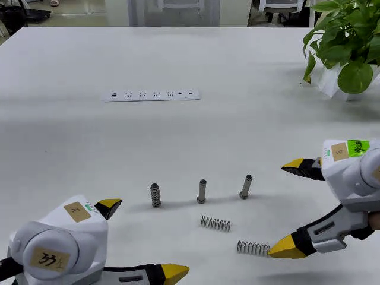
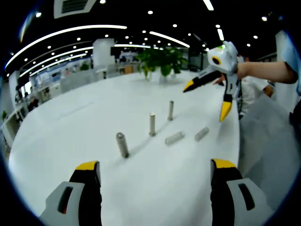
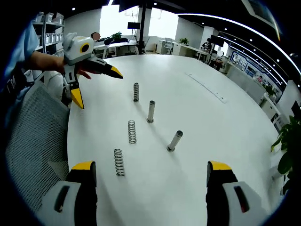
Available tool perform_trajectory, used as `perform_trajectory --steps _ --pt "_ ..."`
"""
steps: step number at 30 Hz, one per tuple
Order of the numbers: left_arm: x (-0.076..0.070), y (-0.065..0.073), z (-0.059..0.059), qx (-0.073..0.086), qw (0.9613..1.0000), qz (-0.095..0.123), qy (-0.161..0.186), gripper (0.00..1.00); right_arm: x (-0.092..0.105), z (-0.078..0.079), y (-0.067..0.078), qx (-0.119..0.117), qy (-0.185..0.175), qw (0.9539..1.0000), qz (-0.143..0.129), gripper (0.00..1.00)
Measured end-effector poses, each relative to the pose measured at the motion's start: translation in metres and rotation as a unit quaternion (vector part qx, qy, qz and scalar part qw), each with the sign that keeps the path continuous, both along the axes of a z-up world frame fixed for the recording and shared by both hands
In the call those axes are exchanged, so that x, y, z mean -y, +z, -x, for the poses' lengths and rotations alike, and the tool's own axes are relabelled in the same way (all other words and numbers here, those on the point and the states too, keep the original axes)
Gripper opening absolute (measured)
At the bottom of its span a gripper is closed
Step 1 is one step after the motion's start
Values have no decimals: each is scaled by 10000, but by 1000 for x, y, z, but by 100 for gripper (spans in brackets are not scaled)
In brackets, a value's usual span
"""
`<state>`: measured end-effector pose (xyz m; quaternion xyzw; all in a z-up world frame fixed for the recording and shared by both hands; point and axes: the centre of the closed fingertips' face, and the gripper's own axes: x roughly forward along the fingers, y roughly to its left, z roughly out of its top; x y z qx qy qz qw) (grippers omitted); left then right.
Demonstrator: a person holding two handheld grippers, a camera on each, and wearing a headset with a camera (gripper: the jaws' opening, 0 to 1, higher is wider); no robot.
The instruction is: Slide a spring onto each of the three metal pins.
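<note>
The yellow-tipped fingers (image 3: 83,172) of the white right gripper (image 1: 285,208) are spread wide and hold nothing. In the head view its lower fingertip hangs just beside one end of a small loose steel coil spring (image 1: 253,247), which lies flat on the white worktop (image 1: 178,142) (the left gripper view shows a gap between tip and coil, so they are apart). The white left gripper (image 1: 142,237) likewise has its yellow-tipped fingers wide apart with nothing between them. It sits low at the near edge of the worktop, with its upper fingertip near the leftmost pin but not touching it. A second loose steel coil spring (image 1: 215,223) lies flat on the worktop, between the first spring and a row of three short grey metal pins standing on the surface. The left pin (image 1: 155,195) already carries a spring around its shaft, while the middle pin (image 1: 202,191) and the right pin (image 1: 246,186) have bare shafts. Farther back, well apart from the pins, a flat white power strip (image 1: 151,94) lies on the worktop. A leafy green potted plant (image 1: 347,44) stands at the far right corner.
</note>
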<state>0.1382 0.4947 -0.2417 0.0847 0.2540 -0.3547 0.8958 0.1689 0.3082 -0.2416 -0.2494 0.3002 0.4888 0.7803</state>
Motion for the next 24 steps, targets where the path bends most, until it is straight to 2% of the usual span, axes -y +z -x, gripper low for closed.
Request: perform_trajectory --steps 7,9,19,24 --pt "-6 -1 2 -14 10000 13 72 98 17 8 -2 -24 -221 9997 -46 99" --pt "-8 -2 2 -2 10000 23 77 98 21 5 -3 -7 -298 9995 -96 99" --pt "-9 -4 4 -44 10000 -44 -45 97 30 12 -6 -20 -473 9989 -76 99" --pt "-10 0 2 -21 9999 54 -90 95 31 16 -4 -29 -520 9986 -112 99"
